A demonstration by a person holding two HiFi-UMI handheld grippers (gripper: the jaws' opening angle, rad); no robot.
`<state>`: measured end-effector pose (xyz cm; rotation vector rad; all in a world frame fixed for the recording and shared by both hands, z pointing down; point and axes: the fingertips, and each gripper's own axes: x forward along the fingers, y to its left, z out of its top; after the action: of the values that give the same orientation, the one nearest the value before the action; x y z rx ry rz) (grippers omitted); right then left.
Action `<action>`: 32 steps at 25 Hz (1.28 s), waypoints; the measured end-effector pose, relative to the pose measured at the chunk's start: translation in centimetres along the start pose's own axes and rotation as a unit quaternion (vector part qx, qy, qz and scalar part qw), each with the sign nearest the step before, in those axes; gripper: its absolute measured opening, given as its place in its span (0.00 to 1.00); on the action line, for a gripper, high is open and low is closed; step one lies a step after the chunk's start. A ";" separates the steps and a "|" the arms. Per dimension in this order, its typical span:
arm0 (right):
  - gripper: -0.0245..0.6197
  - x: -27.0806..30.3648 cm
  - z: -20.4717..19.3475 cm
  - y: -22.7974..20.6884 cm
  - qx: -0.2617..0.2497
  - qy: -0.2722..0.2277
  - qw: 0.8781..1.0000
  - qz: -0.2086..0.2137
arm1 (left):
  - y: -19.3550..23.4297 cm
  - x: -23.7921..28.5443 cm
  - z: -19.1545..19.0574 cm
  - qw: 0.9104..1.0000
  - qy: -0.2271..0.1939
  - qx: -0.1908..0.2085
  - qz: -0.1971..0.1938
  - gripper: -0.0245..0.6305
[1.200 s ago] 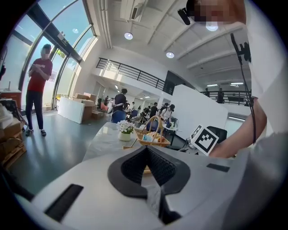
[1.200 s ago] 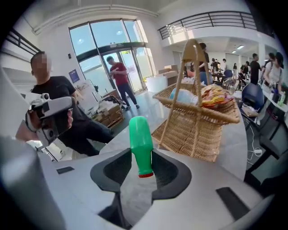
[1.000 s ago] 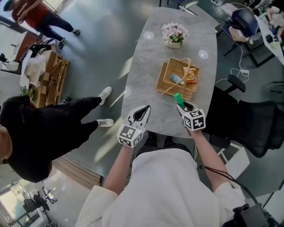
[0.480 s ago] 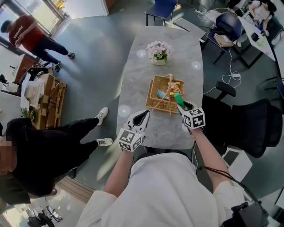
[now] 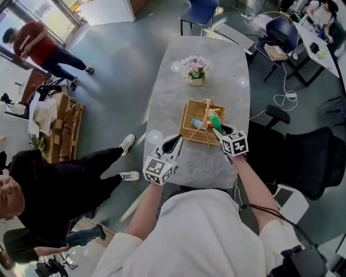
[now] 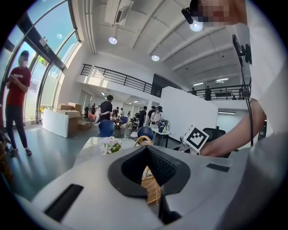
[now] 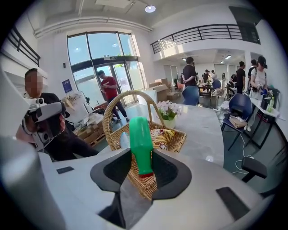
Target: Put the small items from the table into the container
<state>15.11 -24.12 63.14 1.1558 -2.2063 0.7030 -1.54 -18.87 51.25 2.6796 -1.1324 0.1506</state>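
A woven basket (image 5: 187, 129) with a hoop handle stands mid-table on the grey marble table (image 5: 167, 103); snack packets (image 5: 214, 114) lie inside it. My right gripper (image 5: 221, 129) is shut on a green bottle (image 5: 216, 121), holding it by its lower end, upright, over the basket's near right corner. In the right gripper view the green bottle (image 7: 140, 143) rises between the jaws of my right gripper (image 7: 141, 167), with the basket (image 7: 179, 140) just behind. My left gripper (image 5: 177, 140) hovers at the table's near edge, left of the basket, shut and empty. In the left gripper view my left gripper (image 6: 146, 150) has the basket (image 6: 151, 191) beyond it.
A pot of pale flowers (image 5: 195, 66) stands past the basket. A person in black (image 5: 59, 173) stands close on the table's left. A black office chair (image 5: 308, 157) is at the right, a blue chair (image 5: 203, 10) at the far end.
Both grippers have moved forward and slightly up. The green bottle, earlier short of the basket, now hangs over its near right corner. The left gripper stays shut and empty.
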 end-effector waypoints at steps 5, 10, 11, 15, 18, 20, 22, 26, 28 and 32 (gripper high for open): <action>0.27 1.2 -0.2 -0.3 -0.005 0.008 1.000 0.002 | 0.6 0.4 -0.5 1.000 0.005 -0.005 0.005 0.05; 0.27 1.3 -0.5 -0.8 -0.010 0.007 1.000 -0.008 | 0.7 0.7 -0.7 1.000 0.006 -0.008 0.009 0.05; 0.27 1.3 -0.5 -0.8 -0.011 0.005 1.000 -0.009 | 0.7 0.7 -0.8 1.000 0.006 -0.008 0.009 0.05; 0.27 1.1 -0.4 -0.8 -0.013 0.003 1.000 -0.004 | 0.5 1.0 -0.7 1.000 0.004 -0.008 0.008 0.05; 0.27 0.7 -0.4 -0.7 -0.013 -0.001 1.000 0.000 | 0.2 1.2 -0.5 1.000 0.001 -0.006 0.007 0.05; 0.27 0.4 -0.4 -0.6 -0.014 -0.005 1.000 -0.001 | -0.1 1.3 -0.3 1.000 0.000 -0.005 0.005 0.05; 0.27 0.1 -0.3 -0.5 -0.013 -0.009 1.000 -0.002 | -0.3 1.2 -0.2 1.000 -0.001 -0.003 0.004 0.05; 0.27 -0.5 -0.1 -0.5 -0.011 -0.023 1.000 -0.008 | -0.5 0.8 0.0 1.000 -0.004 -0.001 0.004 0.05; 0.27 -1.1 0.4 -0.5 -0.011 -0.036 0.999 -0.012 | -0.6 0.5 0.1 1.000 -0.005 0.000 0.003 0.05; 0.27 -2.7 1.3 0.2 -0.017 -0.067 0.997 -0.020 | -1.1 -0.2 0.7 1.000 -0.011 0.002 -0.001 0.05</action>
<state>15.92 -23.36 60.40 1.2583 -2.2885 0.5840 -0.89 -18.18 50.39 2.6927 -1.1382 0.1241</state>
